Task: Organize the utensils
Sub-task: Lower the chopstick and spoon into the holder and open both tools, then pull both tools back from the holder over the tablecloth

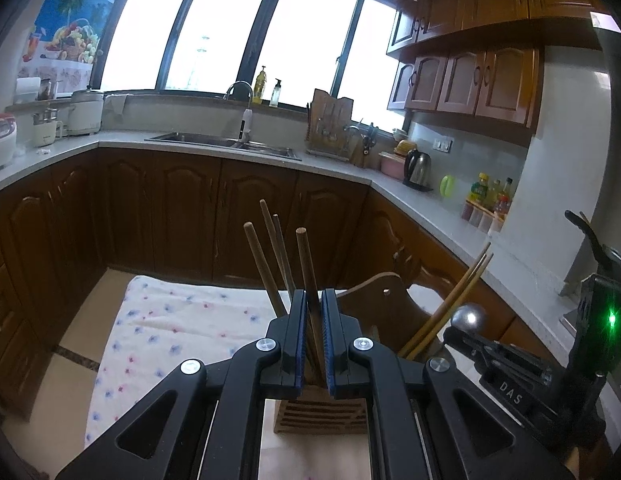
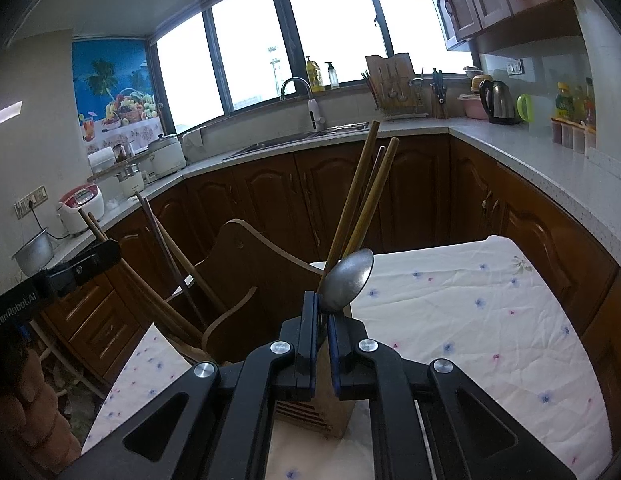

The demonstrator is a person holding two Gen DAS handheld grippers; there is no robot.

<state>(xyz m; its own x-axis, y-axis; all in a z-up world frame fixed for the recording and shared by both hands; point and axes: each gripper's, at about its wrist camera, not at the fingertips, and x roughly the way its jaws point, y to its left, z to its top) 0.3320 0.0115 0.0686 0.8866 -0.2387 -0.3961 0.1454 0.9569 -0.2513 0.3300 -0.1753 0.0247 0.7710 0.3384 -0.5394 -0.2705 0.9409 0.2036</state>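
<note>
L tongs [image 1: 311, 320]: we see them clamped on a brown wooden chopstick [image 1: 308, 276].
R tongs [image 2: 321, 320]: nearly closed, pinching a dull metal spoon [image 2: 347, 281] over the slotted wooden holder [image 2: 310, 410].

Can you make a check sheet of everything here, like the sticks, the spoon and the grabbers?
Surface: table under a white floral cloth.
Job's things: wooden utensil holder with chopsticks; metal spoon; one dark chopstick.
Clutter: nothing seen on the cloth.
Grippers: left gripper shut on the dark chopstick; right gripper shut on the spoon.
Cables: nothing seen at the table.
Surroundings: wooden chair, sink, kettle.
</note>
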